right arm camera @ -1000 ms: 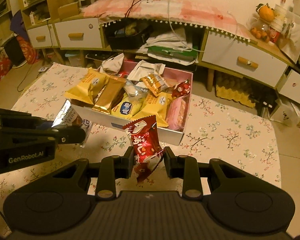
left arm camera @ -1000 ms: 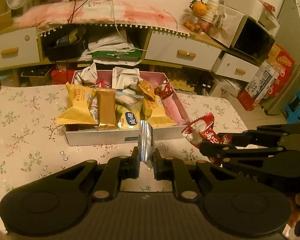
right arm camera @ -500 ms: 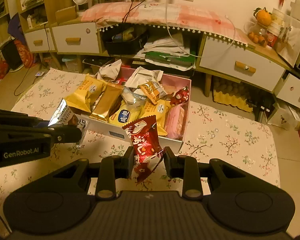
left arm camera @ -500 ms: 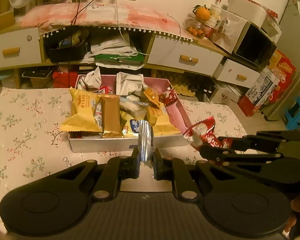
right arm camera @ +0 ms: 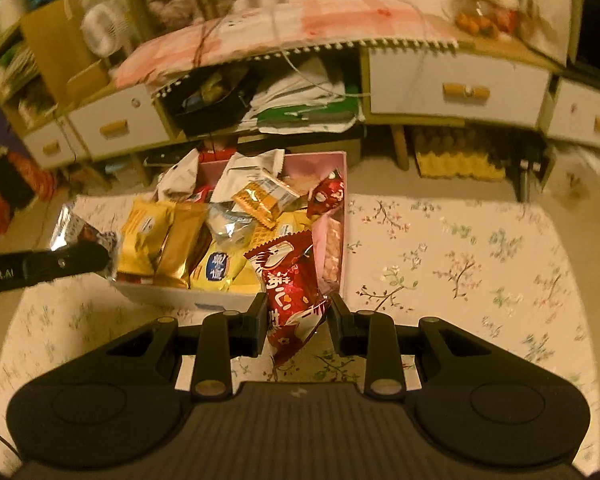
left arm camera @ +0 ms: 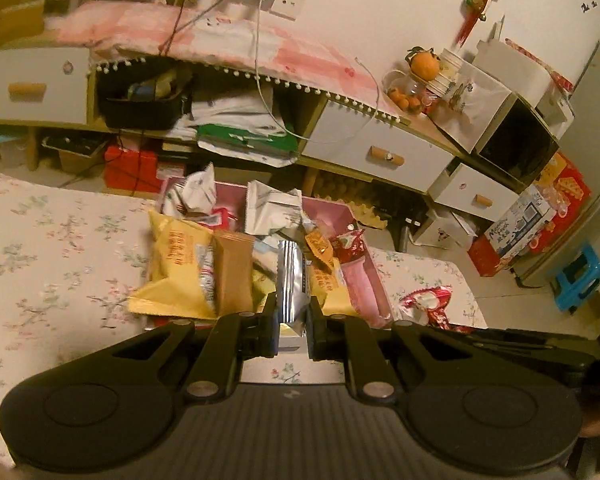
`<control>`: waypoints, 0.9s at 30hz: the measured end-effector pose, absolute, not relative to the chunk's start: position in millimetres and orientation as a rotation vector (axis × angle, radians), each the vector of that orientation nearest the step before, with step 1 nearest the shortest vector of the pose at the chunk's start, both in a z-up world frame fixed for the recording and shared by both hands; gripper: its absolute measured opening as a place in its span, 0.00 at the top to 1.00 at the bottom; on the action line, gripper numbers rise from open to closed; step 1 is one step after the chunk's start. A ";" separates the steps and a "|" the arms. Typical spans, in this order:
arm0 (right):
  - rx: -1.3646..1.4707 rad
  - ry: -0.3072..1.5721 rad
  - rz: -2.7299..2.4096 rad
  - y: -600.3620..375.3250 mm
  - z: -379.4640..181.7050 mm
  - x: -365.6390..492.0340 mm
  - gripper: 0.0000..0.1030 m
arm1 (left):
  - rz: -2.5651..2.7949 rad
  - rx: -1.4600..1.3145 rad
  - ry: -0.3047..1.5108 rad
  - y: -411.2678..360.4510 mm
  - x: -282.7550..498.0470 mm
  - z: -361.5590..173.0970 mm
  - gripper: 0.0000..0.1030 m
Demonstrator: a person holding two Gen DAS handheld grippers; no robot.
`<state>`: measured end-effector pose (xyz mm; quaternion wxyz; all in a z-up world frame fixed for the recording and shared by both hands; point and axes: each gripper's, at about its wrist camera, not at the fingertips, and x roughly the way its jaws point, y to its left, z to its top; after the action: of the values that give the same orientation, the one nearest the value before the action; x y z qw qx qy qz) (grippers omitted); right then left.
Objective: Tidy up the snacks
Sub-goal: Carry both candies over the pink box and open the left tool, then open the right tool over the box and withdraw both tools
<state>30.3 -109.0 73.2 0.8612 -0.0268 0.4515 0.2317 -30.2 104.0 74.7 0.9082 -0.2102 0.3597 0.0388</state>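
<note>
your left hand-held gripper (left arm camera: 293, 320) is clamped narrow on a flat silver foil snack packet (left arm camera: 292, 280), which stands upright and edge-on between its fingers, just ahead of the near wall of the pink open cardboard box (left arm camera: 328, 210) that sits on the floral-patterned cloth surface (left arm camera: 40, 260). beyond that packet the box is heaped with snacks: a yellow pillow-shaped packet (left arm camera: 178, 268) ahead and to the left of the fingers, a tan-brown wrapped bar (left arm camera: 234, 272) just beside it, and crumpled silver-white bags (left arm camera: 274, 208) further back. your right hand-held gripper (right arm camera: 298, 320) grips a red crinkly snack packet with white lettering (right arm camera: 290, 288) by its lower half, the packet tilted and bulging upward between the fingers, hanging over the box's near right corner. from the right camera the box (right arm camera: 342, 184) lies straight ahead and slightly to the left, with a yellow packet bearing a blue round label (right arm camera: 218, 268) just left of the red one and a small red wrapped sweet (right arm camera: 328, 194) further ahead against the right wall. the left gripper's arm reaches in from the left edge of that view, its silver packet (right arm camera: 70, 226) held just outside the box's left wall. behind the surface stands a low cabinet with white drawers (right arm camera: 456, 88).
</note>
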 end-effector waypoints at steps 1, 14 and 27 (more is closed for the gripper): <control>-0.026 0.953 0.483 -111.1 71.2 34.4 0.73 | 0.071 -0.440 0.745 102.9 -27.6 72.2 0.85; 0.143 0.958 0.496 -109.2 57.5 73.3 0.73 | -0.023 -0.392 0.792 89.7 18.3 32.3 0.85; 0.108 0.929 0.542 -84.2 55.9 79.4 0.73 | 0.022 -0.377 0.700 119.4 4.2 60.5 0.57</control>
<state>79.4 -84.2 55.9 0.8574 0.0516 0.4423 0.2579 4.2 119.4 60.5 0.9220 -0.1837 0.3408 0.0109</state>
